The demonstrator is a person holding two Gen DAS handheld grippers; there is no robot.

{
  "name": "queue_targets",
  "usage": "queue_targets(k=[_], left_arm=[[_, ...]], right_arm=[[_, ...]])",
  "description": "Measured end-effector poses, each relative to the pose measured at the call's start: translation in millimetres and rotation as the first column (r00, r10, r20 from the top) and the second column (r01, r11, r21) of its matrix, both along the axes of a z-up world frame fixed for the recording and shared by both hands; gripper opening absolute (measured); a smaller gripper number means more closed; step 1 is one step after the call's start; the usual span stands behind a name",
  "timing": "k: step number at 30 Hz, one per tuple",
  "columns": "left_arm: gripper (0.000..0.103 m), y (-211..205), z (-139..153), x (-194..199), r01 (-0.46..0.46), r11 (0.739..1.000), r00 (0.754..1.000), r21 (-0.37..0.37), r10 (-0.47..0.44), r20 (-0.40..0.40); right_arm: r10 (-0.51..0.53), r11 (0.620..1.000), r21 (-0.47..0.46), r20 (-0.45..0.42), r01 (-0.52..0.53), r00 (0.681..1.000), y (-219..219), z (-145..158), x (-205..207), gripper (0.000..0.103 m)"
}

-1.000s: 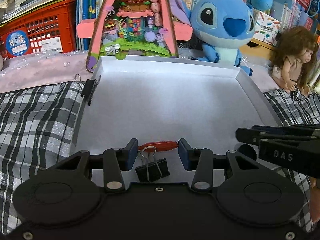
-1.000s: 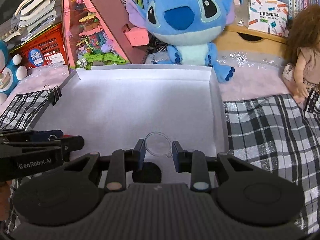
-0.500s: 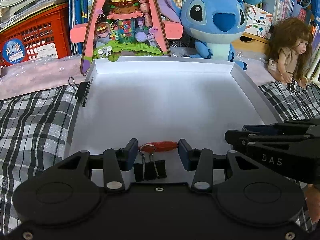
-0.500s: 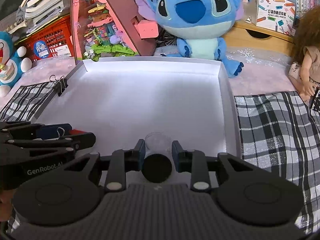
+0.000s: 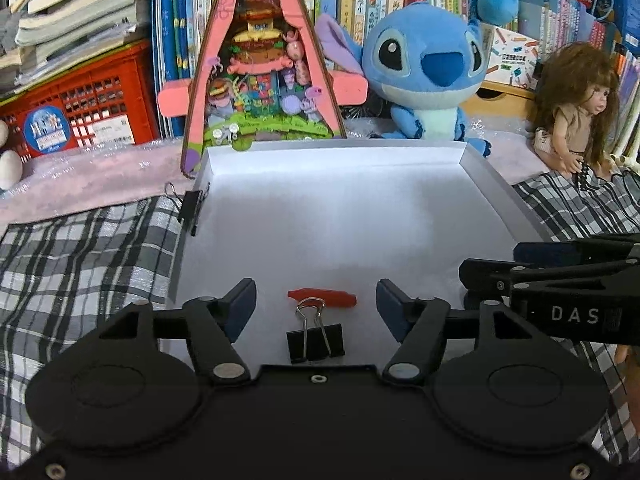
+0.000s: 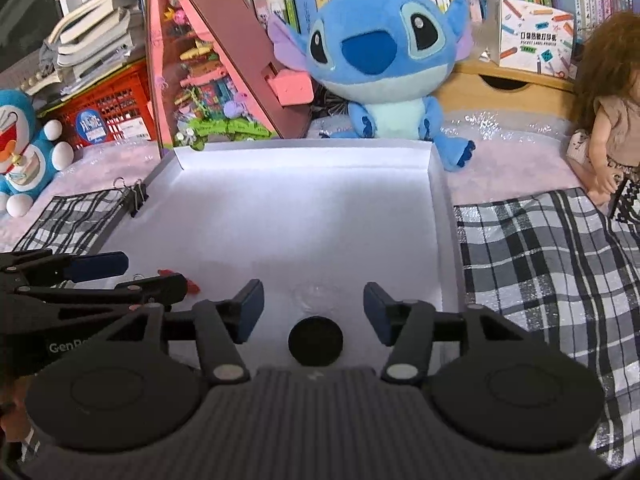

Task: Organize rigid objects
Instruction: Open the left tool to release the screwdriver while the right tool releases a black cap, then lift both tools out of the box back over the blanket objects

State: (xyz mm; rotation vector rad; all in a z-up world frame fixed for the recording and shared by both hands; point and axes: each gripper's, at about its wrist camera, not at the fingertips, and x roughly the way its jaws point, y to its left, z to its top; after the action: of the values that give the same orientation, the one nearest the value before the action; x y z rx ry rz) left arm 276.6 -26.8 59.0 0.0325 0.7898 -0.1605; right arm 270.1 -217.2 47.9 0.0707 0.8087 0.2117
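A shallow white tray (image 5: 496, 200) lies on plaid cloth. In the left wrist view my left gripper (image 5: 316, 304) is open; a black binder clip (image 5: 315, 342) lies free on the tray between its fingers, with a small red piece (image 5: 322, 297) just beyond. In the right wrist view my right gripper (image 6: 314, 308) is open; a clear container with a black cap (image 6: 316, 340) lies free on the tray (image 6: 436, 184) between its fingers. The right gripper also shows in the left wrist view (image 5: 520, 272), and the left gripper in the right wrist view (image 6: 120, 276).
Another binder clip (image 5: 192, 208) grips the tray's left rim. Behind the tray stand a pink triangular toy house (image 5: 260, 80), a blue plush (image 5: 428, 68), a doll (image 5: 576, 108), a red crate (image 5: 80, 112) and books. A Doraemon plush (image 6: 24, 148) sits far left.
Both grippers opened. The left one let go of the binder clip, the right one let go of the clear container; both things now lie on the tray.
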Motion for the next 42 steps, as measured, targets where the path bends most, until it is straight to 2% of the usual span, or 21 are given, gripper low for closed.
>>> queue_targets(k=[7,14,27,42], left_arm=[[0.074,0.6,17.1,-29.1,0.038,0.999,0.998,0.027,-0.040,0.053],[0.076,8.9,25.1,-57.5,0.053,0.999,0.996,-0.010,-0.052,0.075],[0.077,6.3,28.2,-115.4,0.110,0.994,0.985,-0.018,-0.106,0.136],[0.079,19.0,18.5,-168.5,0.128,0.991,0.980,-0.046,-0.119,0.159]], right_arm=[[0.024,1.000,-0.011,0.064,-0.024,0.998,-4.3,9.6,-26.4,0.083],[0.045,0.999,-0.011,0.123,-0.044,0.991,-10.7,20.1,-56.8,0.086],[0.094,0.995,-0.053,0.206,-0.085,0.974,-6.8,28.4,-109.1,0.089],[0.060,0.998,-0.036,0.252,-0.053,0.966,-14.3,23.2,-146.8,0.100]])
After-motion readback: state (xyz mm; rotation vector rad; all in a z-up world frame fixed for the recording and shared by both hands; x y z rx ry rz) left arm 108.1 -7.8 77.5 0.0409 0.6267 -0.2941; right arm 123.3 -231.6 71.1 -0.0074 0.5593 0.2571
